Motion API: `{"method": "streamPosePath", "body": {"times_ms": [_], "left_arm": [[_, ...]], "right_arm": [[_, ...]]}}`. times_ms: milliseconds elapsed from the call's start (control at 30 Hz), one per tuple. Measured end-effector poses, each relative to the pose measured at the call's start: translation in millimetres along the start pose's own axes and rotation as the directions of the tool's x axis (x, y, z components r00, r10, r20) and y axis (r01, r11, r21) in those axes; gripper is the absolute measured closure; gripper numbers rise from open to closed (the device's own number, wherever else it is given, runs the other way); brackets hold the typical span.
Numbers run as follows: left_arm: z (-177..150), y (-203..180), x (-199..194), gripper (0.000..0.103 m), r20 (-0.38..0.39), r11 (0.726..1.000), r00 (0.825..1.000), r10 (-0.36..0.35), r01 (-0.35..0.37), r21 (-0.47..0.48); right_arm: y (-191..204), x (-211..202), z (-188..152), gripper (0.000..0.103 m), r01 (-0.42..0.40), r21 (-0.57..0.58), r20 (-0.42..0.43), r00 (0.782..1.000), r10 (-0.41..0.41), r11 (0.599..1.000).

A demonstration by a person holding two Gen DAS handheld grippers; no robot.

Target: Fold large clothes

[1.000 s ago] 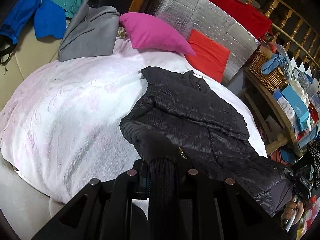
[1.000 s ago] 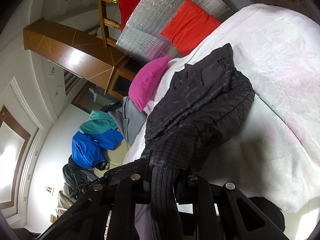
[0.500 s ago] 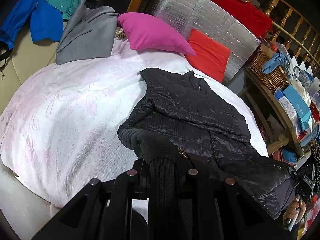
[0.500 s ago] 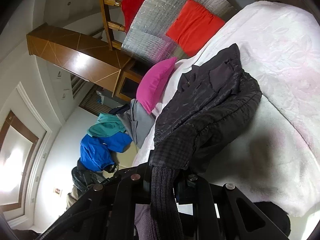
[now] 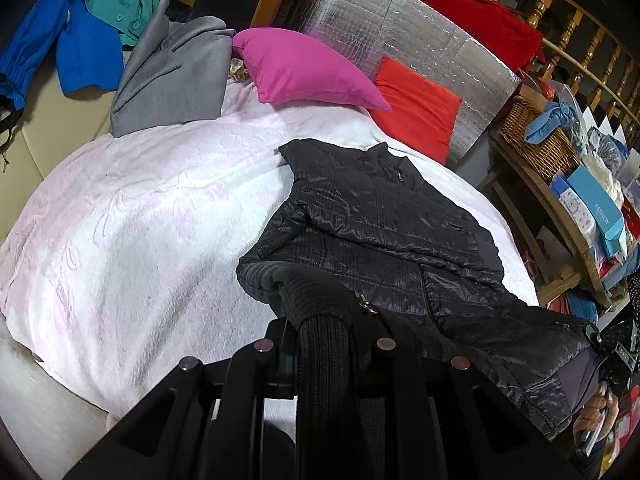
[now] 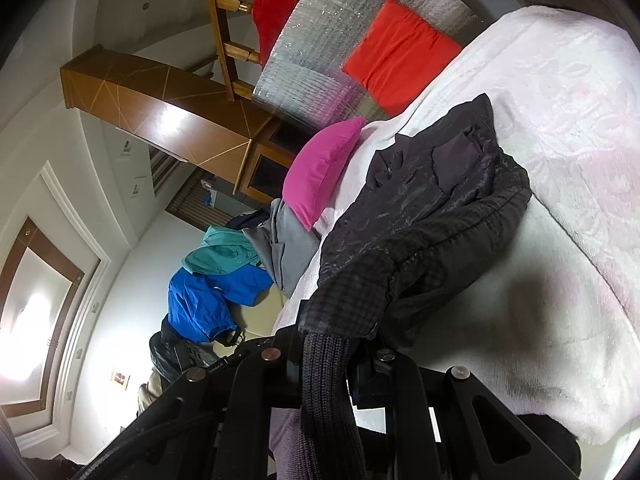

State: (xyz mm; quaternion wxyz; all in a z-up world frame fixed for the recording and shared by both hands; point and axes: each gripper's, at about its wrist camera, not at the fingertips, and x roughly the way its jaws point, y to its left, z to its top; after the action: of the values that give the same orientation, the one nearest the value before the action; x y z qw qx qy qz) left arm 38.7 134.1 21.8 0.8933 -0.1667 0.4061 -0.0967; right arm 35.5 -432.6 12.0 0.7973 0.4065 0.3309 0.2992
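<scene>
Both clenched on ribbed hem of black puffer jacket (image 5: 384, 216) – left claw (image 5: 324, 320), right claw (image 6: 332, 344) – handling soft, light, slippery, gripping best at knit hem over bed (image 5: 140, 220)

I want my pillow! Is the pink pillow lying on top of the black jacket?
No, the pink pillow lies apart from the black jacket, up by the silver headboard, with white blanket between them.

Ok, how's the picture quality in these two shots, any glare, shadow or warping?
Left wrist view: even light, sharp, but the fisheye bows the wooden railing and darkens the corners; sheen on the black jacket. Right wrist view: rolled sideways, blown-out glare on the ceiling panel, and a soft shadow on the white blanket beside the jacket.
</scene>
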Motion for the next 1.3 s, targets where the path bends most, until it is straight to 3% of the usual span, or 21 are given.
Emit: {"method": "streamPosePath", "body": {"times_ms": [433,1300], "left_arm": [[6,-7,3,0.084,0.012,1.000,1.000,0.024,-0.024,0.006],[25,-23,9,0.084,0.093,0.996,0.992,0.081,-0.084,0.029]], "right_arm": [[-5,-1,1,0.088,0.015,0.006,0.025,1.000,-0.015,1.000],[14,17,32,0.088,0.160,-0.021,0.128,0.979,-0.156,0.987]]}}
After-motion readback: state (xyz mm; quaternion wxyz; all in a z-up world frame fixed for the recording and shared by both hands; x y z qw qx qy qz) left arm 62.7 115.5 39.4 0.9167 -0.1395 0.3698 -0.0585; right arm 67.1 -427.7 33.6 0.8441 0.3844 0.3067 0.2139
